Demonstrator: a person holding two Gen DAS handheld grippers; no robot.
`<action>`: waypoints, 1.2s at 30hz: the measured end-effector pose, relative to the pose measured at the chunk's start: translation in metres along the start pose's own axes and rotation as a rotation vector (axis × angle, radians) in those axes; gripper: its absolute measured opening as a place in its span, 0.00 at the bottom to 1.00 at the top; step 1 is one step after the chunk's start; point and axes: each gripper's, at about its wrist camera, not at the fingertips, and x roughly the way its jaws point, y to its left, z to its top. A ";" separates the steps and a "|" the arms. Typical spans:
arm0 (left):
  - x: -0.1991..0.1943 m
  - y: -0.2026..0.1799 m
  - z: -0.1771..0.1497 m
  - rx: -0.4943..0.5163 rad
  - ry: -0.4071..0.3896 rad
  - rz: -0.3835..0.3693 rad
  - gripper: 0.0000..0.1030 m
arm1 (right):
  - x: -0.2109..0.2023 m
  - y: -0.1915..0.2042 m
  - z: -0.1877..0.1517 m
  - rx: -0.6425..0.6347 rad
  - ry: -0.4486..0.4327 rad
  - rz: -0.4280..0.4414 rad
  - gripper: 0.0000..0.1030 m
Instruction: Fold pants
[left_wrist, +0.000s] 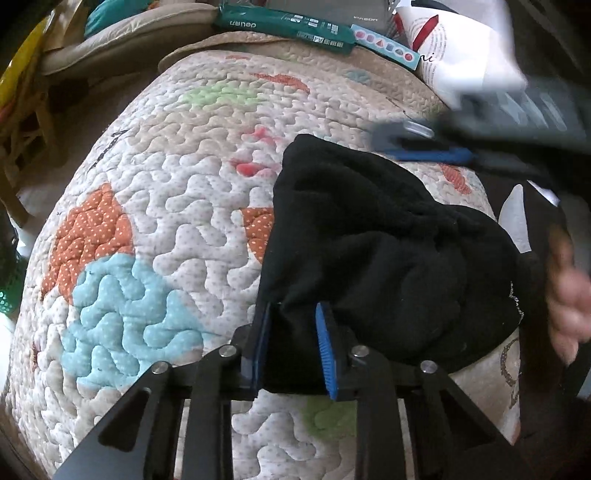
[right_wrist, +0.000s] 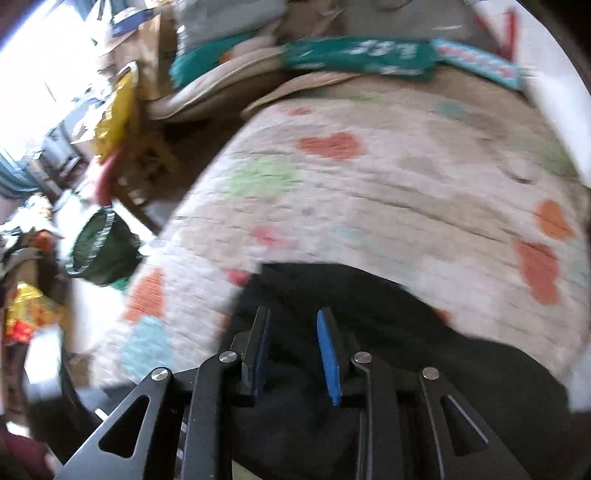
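Note:
The black pants (left_wrist: 388, 251) lie bunched on a quilted patchwork cover (left_wrist: 147, 184). My left gripper (left_wrist: 293, 314) sits at their near edge with its jaws apart and black cloth between the blue pads. My right gripper (left_wrist: 417, 147) shows blurred at the pants' far right edge in the left wrist view. In the right wrist view my right gripper (right_wrist: 293, 317) is open above the pants (right_wrist: 369, 332), holding nothing; that view is blurred by motion.
A green packet (left_wrist: 284, 22) and a white bag (left_wrist: 458, 48) lie at the quilt's far edge. A cushioned chair (right_wrist: 207, 92) and a green basket (right_wrist: 99, 247) stand left of the quilt (right_wrist: 369, 184). A hand (left_wrist: 569, 291) is at the right.

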 end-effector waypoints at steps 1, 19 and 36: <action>0.000 0.001 0.000 0.002 -0.004 -0.003 0.23 | 0.011 0.009 0.007 -0.015 0.036 0.042 0.27; -0.017 -0.006 -0.005 0.041 -0.033 0.024 0.23 | -0.046 -0.035 0.004 0.214 -0.100 -0.223 0.28; -0.053 0.004 -0.010 0.045 -0.083 0.008 0.28 | -0.108 -0.099 -0.220 0.931 -0.208 -0.141 0.53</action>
